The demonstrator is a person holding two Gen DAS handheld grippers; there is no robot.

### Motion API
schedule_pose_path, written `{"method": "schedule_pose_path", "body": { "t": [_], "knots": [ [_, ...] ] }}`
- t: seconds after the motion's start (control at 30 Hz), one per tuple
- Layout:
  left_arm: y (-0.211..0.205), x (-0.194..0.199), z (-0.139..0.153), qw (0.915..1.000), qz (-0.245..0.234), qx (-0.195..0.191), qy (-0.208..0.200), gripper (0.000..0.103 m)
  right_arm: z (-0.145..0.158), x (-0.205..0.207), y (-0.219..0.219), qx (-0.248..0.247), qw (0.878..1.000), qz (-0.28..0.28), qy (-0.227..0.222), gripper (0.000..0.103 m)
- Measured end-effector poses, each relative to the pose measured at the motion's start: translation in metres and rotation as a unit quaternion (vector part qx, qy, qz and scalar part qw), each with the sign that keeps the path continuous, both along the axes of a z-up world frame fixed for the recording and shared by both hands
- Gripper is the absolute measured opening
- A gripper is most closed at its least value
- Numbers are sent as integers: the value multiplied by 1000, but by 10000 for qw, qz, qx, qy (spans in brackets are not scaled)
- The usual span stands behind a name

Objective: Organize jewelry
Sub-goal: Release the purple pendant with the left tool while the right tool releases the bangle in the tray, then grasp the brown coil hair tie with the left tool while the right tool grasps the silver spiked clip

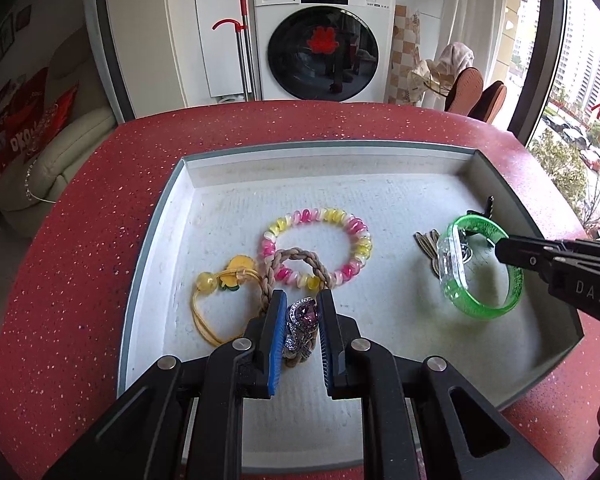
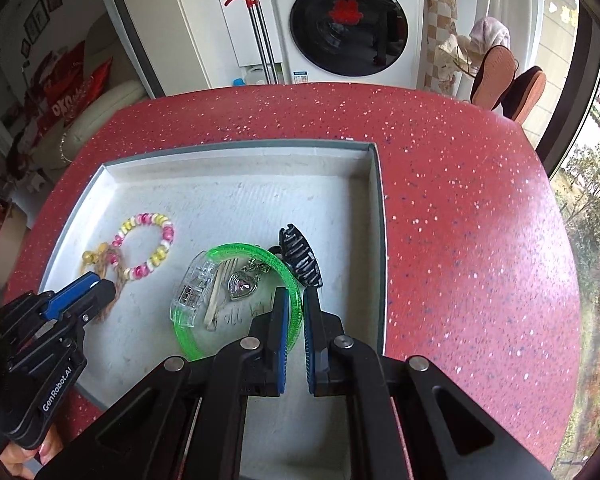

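A white tray [image 1: 220, 248] sits on the red table and holds the jewelry. My left gripper [image 1: 302, 300] is shut on a purple gem brooch [image 1: 302, 314], just above a braided brown hair tie [image 1: 290, 258]. A pink-and-yellow coil bracelet [image 1: 318, 246] and a yellow hair tie with charms [image 1: 220, 284] lie beside it. My right gripper [image 2: 294, 296] is shut on the rim of a green bangle [image 2: 236, 252] at the tray's right side. A clear clip [image 2: 192, 292], a heart pendant [image 2: 242, 286] and hairpins [image 2: 218, 292] lie within the bangle.
A black hair clip [image 2: 300, 258] lies by the tray's right wall [image 2: 374, 240]. The red speckled table [image 2: 460, 220] extends right and behind. A washing machine [image 1: 324, 40] and a red-handled mop [image 1: 242, 40] stand beyond the table. A window is on the right.
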State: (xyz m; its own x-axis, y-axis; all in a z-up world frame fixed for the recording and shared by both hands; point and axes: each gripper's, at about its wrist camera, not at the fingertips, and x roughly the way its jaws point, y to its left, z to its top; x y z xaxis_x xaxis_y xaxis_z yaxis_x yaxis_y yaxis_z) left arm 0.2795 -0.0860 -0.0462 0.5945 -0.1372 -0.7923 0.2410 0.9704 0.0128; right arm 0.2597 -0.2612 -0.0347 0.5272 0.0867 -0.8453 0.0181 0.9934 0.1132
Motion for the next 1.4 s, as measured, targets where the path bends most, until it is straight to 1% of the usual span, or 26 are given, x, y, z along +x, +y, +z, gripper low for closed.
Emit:
{"method": "schedule_pose_path", "body": {
  "t": [0.07,0.27,0.53,0.57,0.63,0.67,0.7,0.87,1.13,1.17,1.2,1.23,1.27,1.3,1.33,1.4],
  "knots": [
    [-1,1,-2,10000,5,2,29,34,-1,2,1,-71,10000,15,1,8],
    [-1,-1,-2,9999,-14,98,-60,34,-6,2,-1,-75,9999,8,72,8],
    [-3,0,-1,9999,21,159,-62,34,-4,2,1,-82,9999,25,107,9],
    [-3,1,-1,9999,24,158,-58,34,-4,1,2,-59,9999,29,121,12],
    [-3,0,0,9998,37,167,-45,34,-3,1,2,-14,9999,22,122,29],
    [-3,0,1,9998,48,169,-40,34,-2,-1,1,16,9999,17,98,48],
    [-4,1,1,9998,59,168,-42,34,0,-2,1,122,9999,43,47,53],
    [1,-1,8,9998,161,51,-96,34,13,-9,1,299,9995,45,-109,55],
    [3,-4,23,9992,238,45,-312,34,31,-24,-5,507,9982,-22,-320,61],
    [3,-4,24,9992,245,37,-314,36,33,-26,-5,520,9981,-23,-332,62],
    [4,-4,24,9992,250,34,-313,47,34,-28,-5,528,9980,-23,-335,63],
    [5,-5,25,9991,266,40,-319,92,35,-30,-6,530,9980,-25,-340,63],
    [6,-8,28,9986,341,48,-391,103,37,-33,-5,534,9980,-31,-349,63],
    [9,-14,33,9971,438,41,-620,103,38,-37,-6,543,9979,-31,-360,63],
    [9,-18,37,9966,401,35,-716,103,38,-39,-7,548,9978,-35,-365,64],
    [10,-21,41,9971,362,83,-671,103,41,-46,-7,575,9976,-43,-375,66]
  ]
}}
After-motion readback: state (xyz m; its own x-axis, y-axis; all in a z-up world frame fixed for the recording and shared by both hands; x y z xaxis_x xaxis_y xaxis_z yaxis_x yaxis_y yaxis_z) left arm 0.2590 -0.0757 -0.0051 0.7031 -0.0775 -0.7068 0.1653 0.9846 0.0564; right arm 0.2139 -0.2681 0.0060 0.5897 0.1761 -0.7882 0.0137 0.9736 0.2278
